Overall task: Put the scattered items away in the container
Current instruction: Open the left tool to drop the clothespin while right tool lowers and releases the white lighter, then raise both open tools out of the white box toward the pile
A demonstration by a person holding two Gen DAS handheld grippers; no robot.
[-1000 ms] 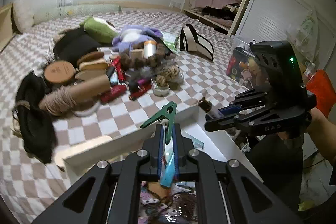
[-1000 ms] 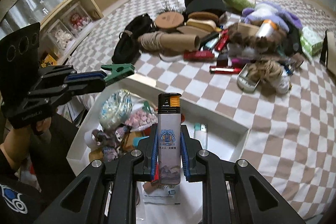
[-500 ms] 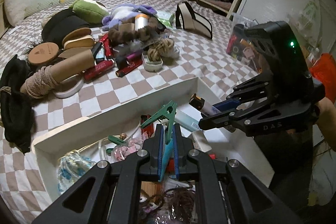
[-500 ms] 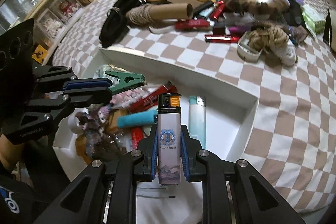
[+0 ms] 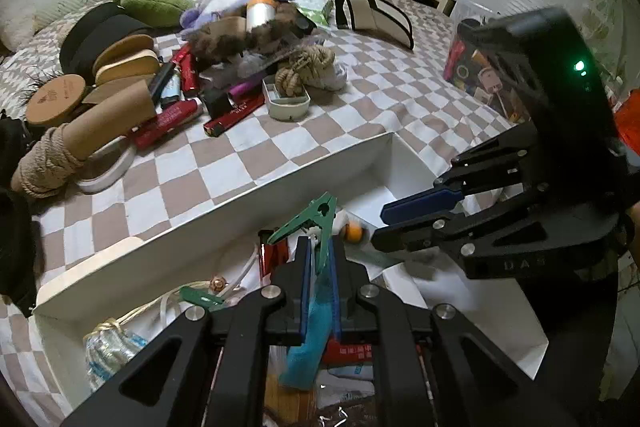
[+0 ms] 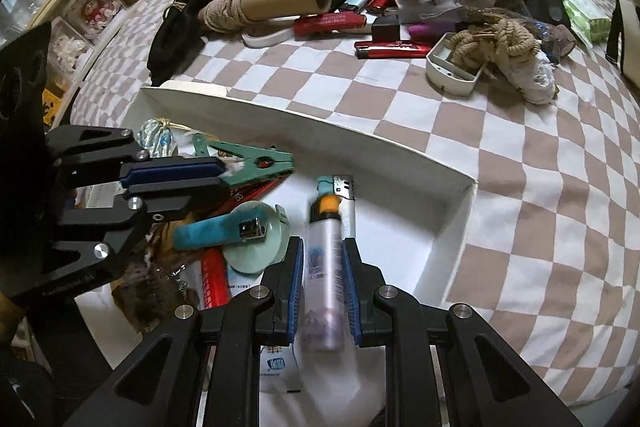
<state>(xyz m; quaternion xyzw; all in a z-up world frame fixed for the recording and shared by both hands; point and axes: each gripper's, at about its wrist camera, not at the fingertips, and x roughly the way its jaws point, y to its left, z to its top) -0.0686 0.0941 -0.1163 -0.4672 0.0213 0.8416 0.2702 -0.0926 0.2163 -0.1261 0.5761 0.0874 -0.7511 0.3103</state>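
The white rectangular cardboard box [image 6: 400,151] is sitting at the near edge of the checkered bed cover [image 6: 540,155], already holding many small things. The left gripper [image 5: 318,263] is reaching level over the box, its fingers clamping a green plastic clothes peg [image 5: 308,223]. The right gripper [image 6: 322,263] is pointing down into the box with fingers parted, and the silver lighter with orange cap [image 6: 326,239], blurred, is between them without touching.
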